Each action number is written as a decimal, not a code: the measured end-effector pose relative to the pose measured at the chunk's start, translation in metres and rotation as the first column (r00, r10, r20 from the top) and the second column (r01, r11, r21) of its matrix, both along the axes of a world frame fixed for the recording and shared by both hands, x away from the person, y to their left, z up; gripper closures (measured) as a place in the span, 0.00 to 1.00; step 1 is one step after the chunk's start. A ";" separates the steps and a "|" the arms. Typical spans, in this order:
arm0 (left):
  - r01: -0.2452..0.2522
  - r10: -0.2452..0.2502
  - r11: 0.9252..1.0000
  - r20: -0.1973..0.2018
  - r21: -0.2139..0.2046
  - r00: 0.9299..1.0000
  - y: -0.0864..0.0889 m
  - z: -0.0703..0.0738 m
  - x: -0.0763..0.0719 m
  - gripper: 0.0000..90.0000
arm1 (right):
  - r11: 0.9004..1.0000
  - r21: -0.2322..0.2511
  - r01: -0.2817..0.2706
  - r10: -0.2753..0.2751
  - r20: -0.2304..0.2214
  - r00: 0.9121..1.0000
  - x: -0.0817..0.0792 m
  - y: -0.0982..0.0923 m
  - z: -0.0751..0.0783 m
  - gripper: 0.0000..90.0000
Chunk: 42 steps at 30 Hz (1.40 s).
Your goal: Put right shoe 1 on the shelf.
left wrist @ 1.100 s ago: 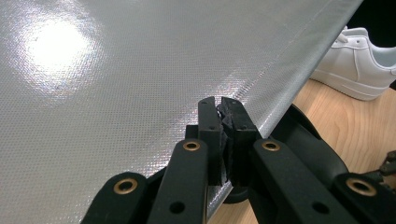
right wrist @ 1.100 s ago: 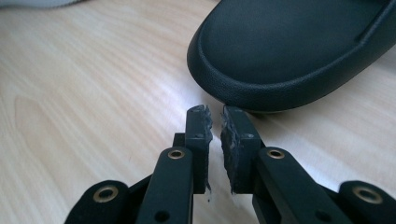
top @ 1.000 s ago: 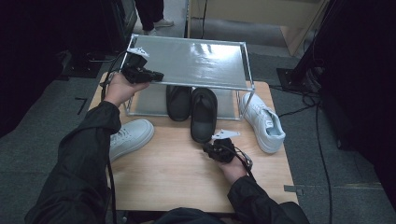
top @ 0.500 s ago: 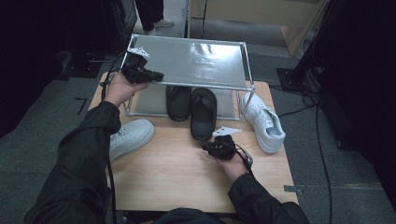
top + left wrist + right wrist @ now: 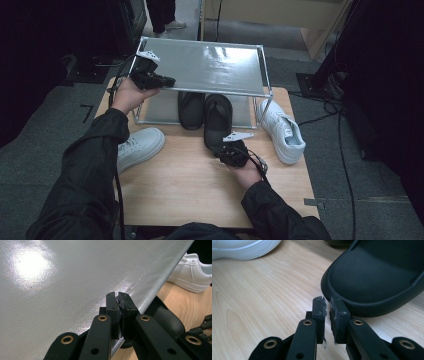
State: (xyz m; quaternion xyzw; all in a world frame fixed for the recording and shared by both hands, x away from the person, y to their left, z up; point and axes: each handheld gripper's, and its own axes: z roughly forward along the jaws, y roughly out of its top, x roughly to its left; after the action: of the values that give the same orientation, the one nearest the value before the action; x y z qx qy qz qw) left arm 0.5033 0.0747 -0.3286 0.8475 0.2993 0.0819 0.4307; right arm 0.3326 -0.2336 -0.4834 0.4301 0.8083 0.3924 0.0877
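A metal rack with a grey top (image 5: 210, 67) (image 5: 62, 277) stands at the back of the wooden table (image 5: 190, 190). Two black slippers (image 5: 191, 110) (image 5: 217, 120) lie side by side, half under it. My left gripper (image 5: 170, 80) (image 5: 117, 293) hovers over the rack top's front left corner, shut with nothing in it. My right gripper (image 5: 220, 151) (image 5: 327, 300) sits low at the near end of the right slipper (image 5: 374, 277). Its jaws have just been closing; a thin slit stays between the pads, nothing is in it, and the right pad is close against the slipper's sole.
One white sneaker (image 5: 140, 147) (image 5: 242, 248) lies on the table's left, under my left sleeve. Its mate (image 5: 281, 131) (image 5: 192, 272) lies at the right, beside the rack's leg (image 5: 262, 112). Bare wood spreads in front of my right hand. Cables trail on the floor at the right.
The right hand has edged slightly toward the slipper. The left hand has stayed where it was.
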 end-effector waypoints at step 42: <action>-0.003 0.003 1.000 -0.005 0.003 1.000 0.000 0.000 0.000 0.97 | 0.998 -0.028 0.053 -0.053 0.008 0.999 0.065 0.007 -0.004 0.88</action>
State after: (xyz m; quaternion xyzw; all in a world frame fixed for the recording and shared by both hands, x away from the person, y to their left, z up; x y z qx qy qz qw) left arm 0.5034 0.0743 -0.3282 0.8479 0.3015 0.0810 0.4285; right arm 0.3980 -0.2271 -0.4870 0.4486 0.8017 0.3802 0.1070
